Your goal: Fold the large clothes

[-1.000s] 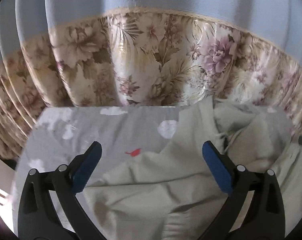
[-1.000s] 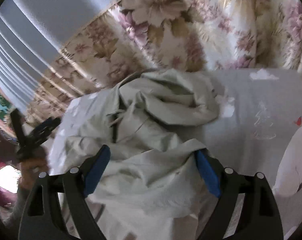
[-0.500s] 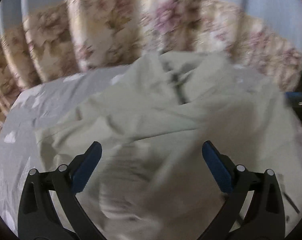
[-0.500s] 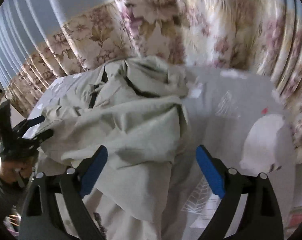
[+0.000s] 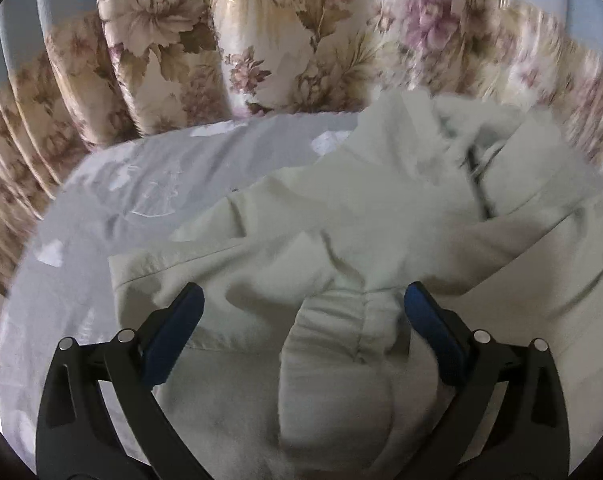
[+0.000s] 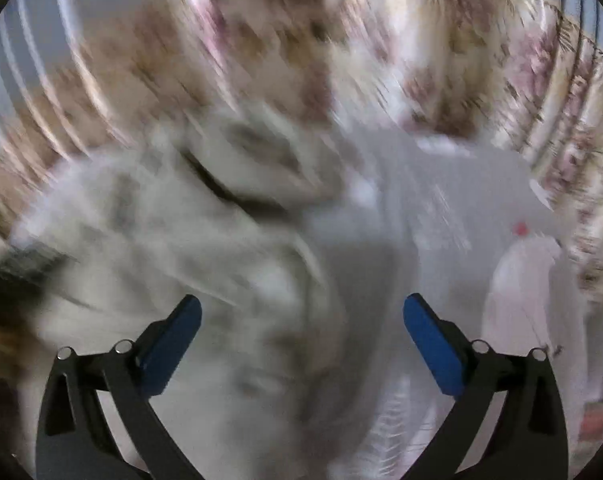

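Note:
A large pale green garment [image 5: 341, 232] lies crumpled on a grey bed sheet [image 5: 141, 184]. In the left wrist view it fills the middle and right, with a hemmed edge at the left and a cuffed part between the fingers. My left gripper [image 5: 301, 312] is open and empty, just above the garment. In the right wrist view, which is heavily blurred, the garment [image 6: 161, 240] lies to the left and centre. My right gripper [image 6: 301, 320] is open and empty over the garment's right edge.
A floral curtain [image 5: 261, 40] hangs behind the bed and also shows in the right wrist view [image 6: 341, 60]. The grey sheet [image 6: 441, 200] has white printed shapes, with a white bird print [image 6: 529, 280] and red mark at the right.
Both grippers have swung over the bed. The left view has turned back left and dropped closer to the garment. The right view has become blurred with motion. Both grippers stay open.

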The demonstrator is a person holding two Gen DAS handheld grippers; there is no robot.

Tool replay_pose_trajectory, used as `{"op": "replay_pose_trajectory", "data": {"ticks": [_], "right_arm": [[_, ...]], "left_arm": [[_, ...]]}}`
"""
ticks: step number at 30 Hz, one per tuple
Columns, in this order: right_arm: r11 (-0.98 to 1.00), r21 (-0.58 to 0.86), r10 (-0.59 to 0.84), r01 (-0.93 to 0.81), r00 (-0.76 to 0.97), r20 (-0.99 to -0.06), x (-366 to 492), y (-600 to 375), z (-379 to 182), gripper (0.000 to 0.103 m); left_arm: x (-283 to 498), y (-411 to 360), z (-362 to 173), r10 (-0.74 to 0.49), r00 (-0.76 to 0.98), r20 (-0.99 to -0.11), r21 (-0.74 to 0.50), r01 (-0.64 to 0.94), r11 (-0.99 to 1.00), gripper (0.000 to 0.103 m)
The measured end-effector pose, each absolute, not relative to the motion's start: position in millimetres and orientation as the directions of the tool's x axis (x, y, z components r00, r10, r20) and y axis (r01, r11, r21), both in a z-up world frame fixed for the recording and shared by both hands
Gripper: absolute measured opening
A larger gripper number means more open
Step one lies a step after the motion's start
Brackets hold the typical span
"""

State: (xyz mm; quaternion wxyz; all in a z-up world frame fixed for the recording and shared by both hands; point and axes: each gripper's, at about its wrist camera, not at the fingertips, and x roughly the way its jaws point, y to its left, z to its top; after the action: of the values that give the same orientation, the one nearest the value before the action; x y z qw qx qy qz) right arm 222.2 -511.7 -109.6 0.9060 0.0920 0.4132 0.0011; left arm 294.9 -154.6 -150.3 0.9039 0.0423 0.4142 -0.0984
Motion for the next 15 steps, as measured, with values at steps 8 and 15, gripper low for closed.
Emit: {"op": "replay_pose_trajectory", "data": {"ticks": [8,15], "right_arm": [[0.982,0.137,0.005,0.126,0.715,-0.699,306.4,-530.3,-62.1,0.101],[0.989,0.076,-0.007,0.124,0.564,-0.826,402.6,-519.8,-119.3,0.094]], "left_arm": [[313.0,-151.2,-101.8,-0.218,0.73,-0.648,-0.049,0.245,0.968,0.1],[359.3,-161.4,-92.3,-0.203,0.707,-0.678,-0.034,0.245,0.969,0.1]]}}
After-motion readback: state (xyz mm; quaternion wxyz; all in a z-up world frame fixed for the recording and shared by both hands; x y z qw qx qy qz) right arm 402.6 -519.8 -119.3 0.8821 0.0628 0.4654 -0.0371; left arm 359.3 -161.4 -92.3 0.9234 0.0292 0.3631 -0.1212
